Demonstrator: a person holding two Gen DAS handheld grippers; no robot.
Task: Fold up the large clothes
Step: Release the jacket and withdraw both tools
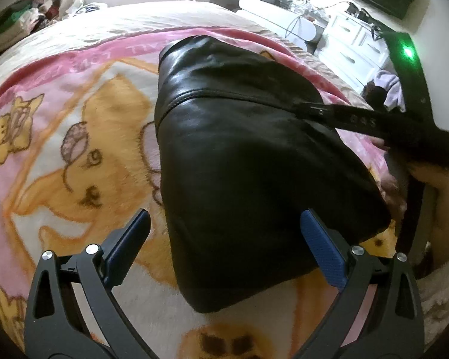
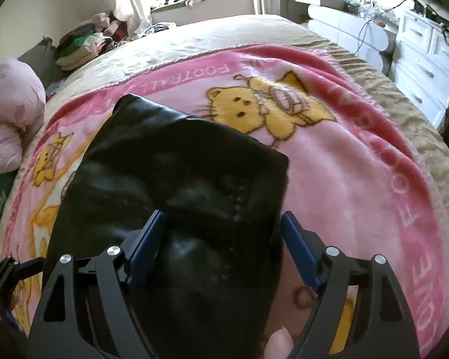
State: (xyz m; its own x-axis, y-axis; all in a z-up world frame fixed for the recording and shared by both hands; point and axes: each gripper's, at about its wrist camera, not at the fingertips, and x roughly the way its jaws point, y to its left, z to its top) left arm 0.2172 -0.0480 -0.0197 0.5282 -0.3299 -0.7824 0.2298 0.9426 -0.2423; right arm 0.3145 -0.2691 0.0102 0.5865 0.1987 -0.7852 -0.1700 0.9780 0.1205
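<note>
A folded black leather garment [image 1: 254, 161] lies on a pink cartoon-cat blanket [image 1: 74, 149] spread over a bed [image 2: 230, 30], its glossy panels stacked into a thick, narrow bundle. The risk from here appears to be spring-back: stiff, slick leather may slide on the plush pile or flop open once nothing pins it, and a tong tip catching an edge on the way out could drag the top layer askew. The left tongs [image 1: 224, 224] stand wide, both blue pads clear of the garment's near corner, gripping nothing. The right tongs [image 2: 221, 224] are also spread wide over the bundle's right edge, the leather lying between the blue pads but not pinched; whether a tip rests on the surface cannot be told. A stack of folded clothes [image 2: 80, 45] waits beside the bed's far corner, and white drawers [image 2: 428, 53] line the wall.
</note>
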